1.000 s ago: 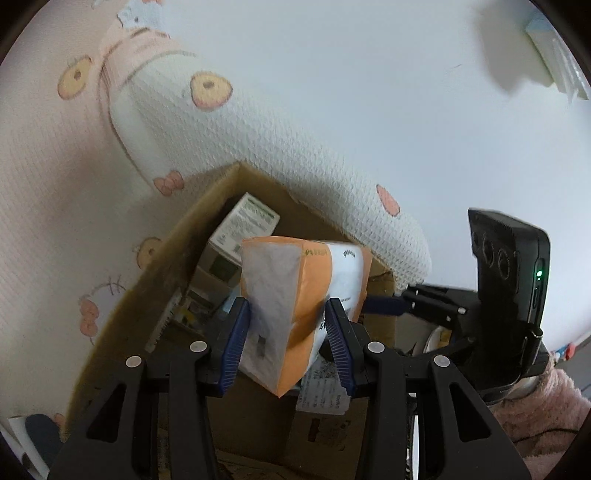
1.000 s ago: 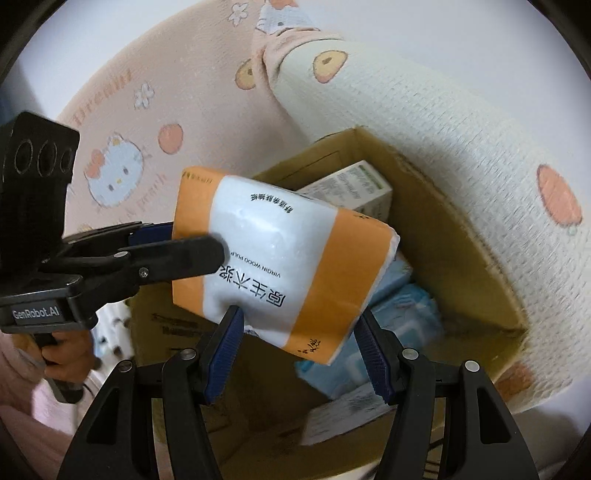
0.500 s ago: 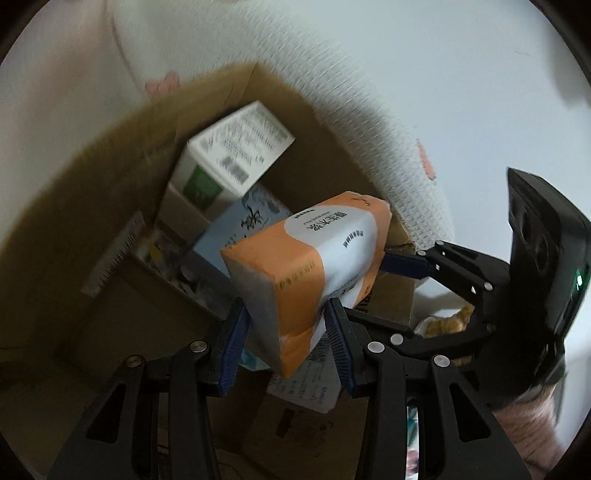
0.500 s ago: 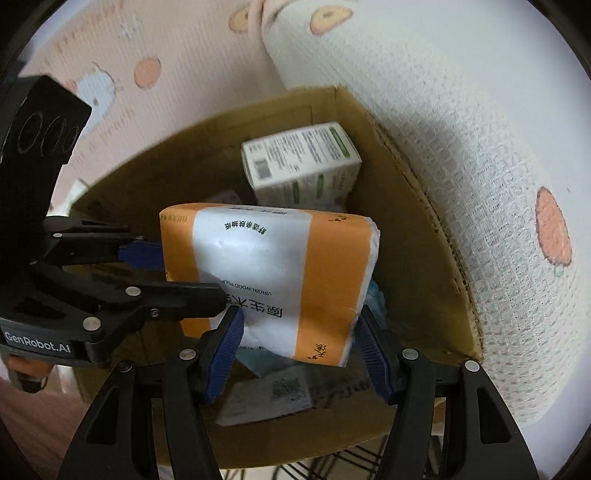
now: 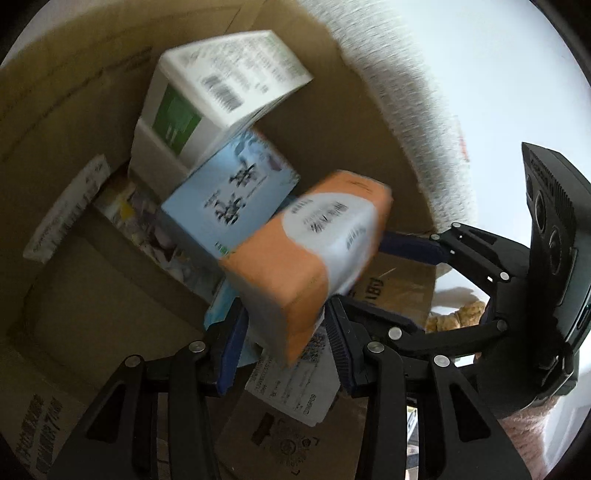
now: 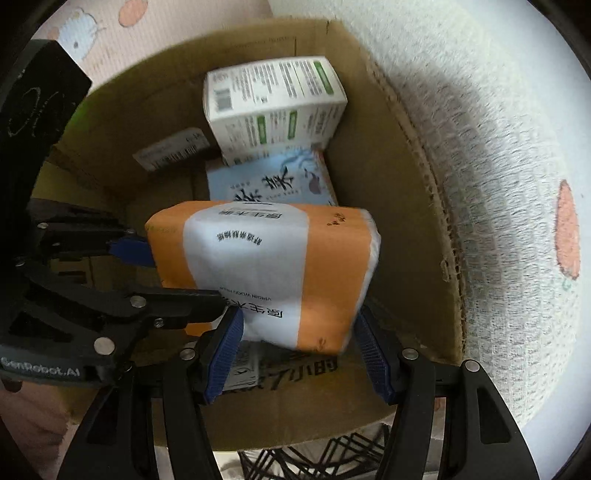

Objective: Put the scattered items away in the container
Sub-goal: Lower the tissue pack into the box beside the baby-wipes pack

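Observation:
An orange-and-white tissue pack hangs inside the open cardboard box, just above the things in it. My left gripper holds one end; its jaws are opening, with the pack still between the blue pads. My right gripper points down and is shut across the pack's other end. Under the pack lie a light blue tissue pack and a white box with green print.
A white waffle-weave blanket presses against the box's right wall. Pink cartoon-print fabric lies behind the box. A black wire rack shows below its near wall. Loose printed papers lie on the box floor. A pink sleeve is at lower right.
Both grippers have sunk with the tissue pack from above the box's rim to inside it. Both views have tipped down, so the box contents now fill them.

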Motion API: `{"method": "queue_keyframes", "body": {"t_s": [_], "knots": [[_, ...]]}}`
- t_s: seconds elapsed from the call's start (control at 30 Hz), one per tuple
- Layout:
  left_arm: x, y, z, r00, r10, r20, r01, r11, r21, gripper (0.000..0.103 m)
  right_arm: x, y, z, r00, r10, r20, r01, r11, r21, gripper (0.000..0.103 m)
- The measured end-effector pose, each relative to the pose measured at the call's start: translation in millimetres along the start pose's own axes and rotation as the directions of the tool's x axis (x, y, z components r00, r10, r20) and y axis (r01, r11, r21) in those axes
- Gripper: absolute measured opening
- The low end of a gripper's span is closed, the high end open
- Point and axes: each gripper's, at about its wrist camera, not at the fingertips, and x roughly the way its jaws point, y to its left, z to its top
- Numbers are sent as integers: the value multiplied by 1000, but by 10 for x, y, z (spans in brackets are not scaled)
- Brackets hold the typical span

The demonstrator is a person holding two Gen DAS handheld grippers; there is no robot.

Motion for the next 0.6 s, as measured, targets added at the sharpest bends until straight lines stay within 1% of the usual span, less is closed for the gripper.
{"method": "queue_keyframes", "body": {"t_s": [0.03,0.07,0.13,0.27,0.33,0.37,0.4,0.47,0.5,0.53,0.57,0.6], "knots": [[5,13,-5,1000,-3,-10,3,1000,-9,51,23,-4,-4,1000,-10,-8,10,1000,5,60],[-1,17,-11,1000,-5,-12,5,1000,-9,56,38,-9,-13,1000,-20,-15,20,1000,11,60],[-61,16,-42,1000,6,6,-6,1000,-7,58,30,-22,-33,1000,-26,-13,26,999,22,60],[-249,-43,-114,996,33,86,-35,999,20,59,-73,-75,-74,1000,3,26,-4,999,52,60],[-353,-57,-163,988,41,146,-41,999,3,59,-128,-104,-87,999,7,50,-10,998,69,60],[-378,-69,-169,986,39,164,-40,999,6,59,-149,-117,-90,998,10,60,-15,997,78,60],[-392,-83,-182,984,41,176,-44,999,13,59,-166,-130,-91,997,18,71,-24,996,87,60],[-382,-93,-200,983,47,176,-52,998,27,59,-176,-143,-93,996,28,85,-37,994,101,60],[-356,-106,-221,984,50,170,-55,998,20,52,-174,-145,-97,995,34,90,-44,993,109,60],[-334,-88,-235,986,40,159,-42,999,9,45,-167,-143,-103,995,42,91,-53,992,118,57],[-304,-73,-246,989,34,145,-34,999,-2,29,-156,-144,-114,995,50,87,-62,989,131,44],[-260,-105,-202,990,34,135,-33,999,-6,21,-126,-150,-126,994,72,76,-83,985,153,35]]}}
